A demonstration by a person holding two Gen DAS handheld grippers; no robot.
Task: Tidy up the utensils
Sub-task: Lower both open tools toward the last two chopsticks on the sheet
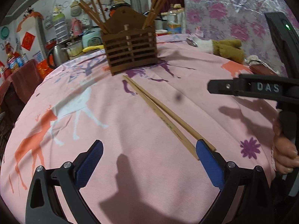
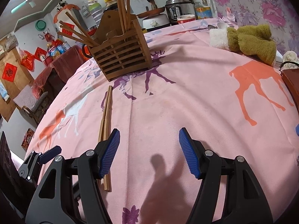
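Two chopsticks (image 1: 164,115) lie side by side on the pink cloth (image 1: 112,112) in the left wrist view. Their far tips point at the brown wooden holder (image 1: 130,52), which stands further back on the table. More chopsticks already stick up out of that holder. The left gripper (image 1: 149,147) has its blue pads spread wide, and nothing is between them. The near ends of the two sticks lie just by the right-hand pad (image 1: 209,160); I cannot tell if they touch it. The right gripper shows at the side of this picture, with a hand (image 1: 284,149) under it.

In the right wrist view, the same chopsticks (image 2: 105,123) lie to the left of the right gripper (image 2: 149,145). Its blue pads are spread apart too, and it holds nothing. The sticks run past the outside of its left pad (image 2: 110,151), not between the pads. The holder (image 2: 121,54) stands beyond them, well apart from the grippers. A green and white towel (image 2: 248,41) sits far off at the back right.

I think the sticks are light, thin and stiff. They look smooth, so they may roll or slide on the cloth. They lie flat, so the pads must come down on both sides and pinch them together. Near the middle or the thick end looks like the best place to hold.
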